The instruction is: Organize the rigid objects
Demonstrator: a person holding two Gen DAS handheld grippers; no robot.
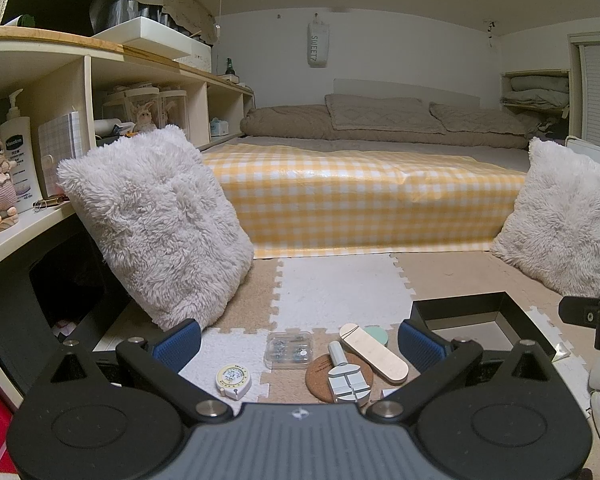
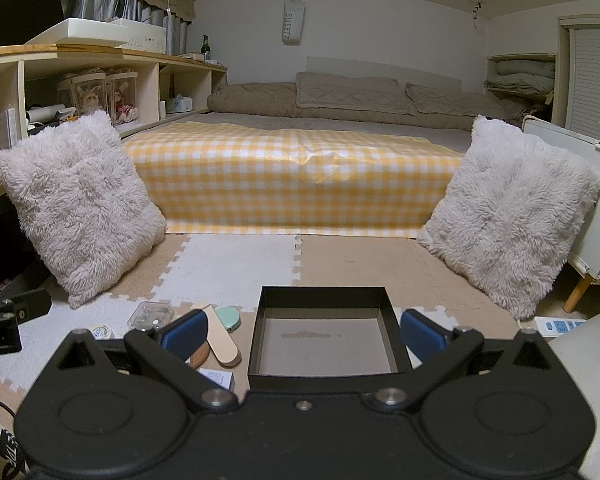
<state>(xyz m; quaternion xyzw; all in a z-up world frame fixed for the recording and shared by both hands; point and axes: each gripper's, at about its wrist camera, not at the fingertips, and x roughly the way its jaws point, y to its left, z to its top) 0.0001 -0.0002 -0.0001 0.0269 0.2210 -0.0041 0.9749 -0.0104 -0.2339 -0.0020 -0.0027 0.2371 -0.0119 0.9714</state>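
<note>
The left tool (image 1: 299, 344) is spread wide with nothing between its blue pads, low over the foam floor mat (image 1: 340, 296). Between them lie a clear case (image 1: 290, 349), a tape measure (image 1: 233, 377), a cork coaster (image 1: 324, 372) bearing a small grey metal tool (image 1: 346, 376), and a wooden fingerboard (image 1: 374, 354). The right tool (image 2: 303, 338), also wide and holding nothing, frames the black box (image 2: 326, 334) just right of those things.

Low white ceiling, dim warm light. Bed (image 2: 300, 120) under yellow checked cover (image 2: 292, 176), flanked by two shaggy cushions (image 2: 80, 208); cream shelving (image 1: 100, 72) along left wall; puzzle-mat floor (image 2: 340, 256).
</note>
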